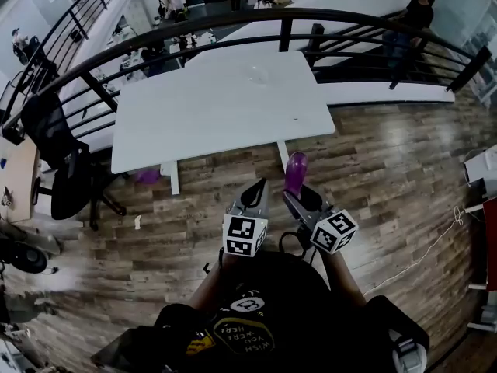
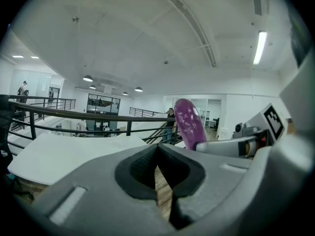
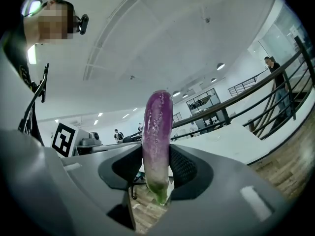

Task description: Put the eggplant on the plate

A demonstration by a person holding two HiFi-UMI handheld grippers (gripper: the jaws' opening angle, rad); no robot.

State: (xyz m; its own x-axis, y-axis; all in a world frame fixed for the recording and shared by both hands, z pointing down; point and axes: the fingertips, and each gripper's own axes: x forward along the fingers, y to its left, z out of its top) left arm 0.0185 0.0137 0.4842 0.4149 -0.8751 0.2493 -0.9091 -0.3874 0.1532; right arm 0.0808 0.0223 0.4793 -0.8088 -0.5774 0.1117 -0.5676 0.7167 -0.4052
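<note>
A long purple eggplant [image 1: 295, 171] stands upright between the pads of my right gripper [image 1: 300, 197], which is shut on its lower part. In the right gripper view the eggplant [image 3: 157, 136] shows its green stem end pointing down below the gripper [image 3: 156, 173]. My left gripper [image 1: 255, 196] hangs just left of it, its jaws together and holding nothing. The left gripper view shows that gripper [image 2: 157, 156] closed, with the eggplant [image 2: 188, 123] to its right. On the white table [image 1: 202, 115] ahead lies a faint clear plate [image 1: 258, 74], far from both grippers.
A black railing [image 1: 233, 22] curves behind the table. A black office chair [image 1: 62, 162] stands at the left, and a purple object [image 1: 147, 176] lies under the table's near edge. Wooden floor [image 1: 388, 169] lies between me and the table. A cable [image 1: 435, 243] trails at the right.
</note>
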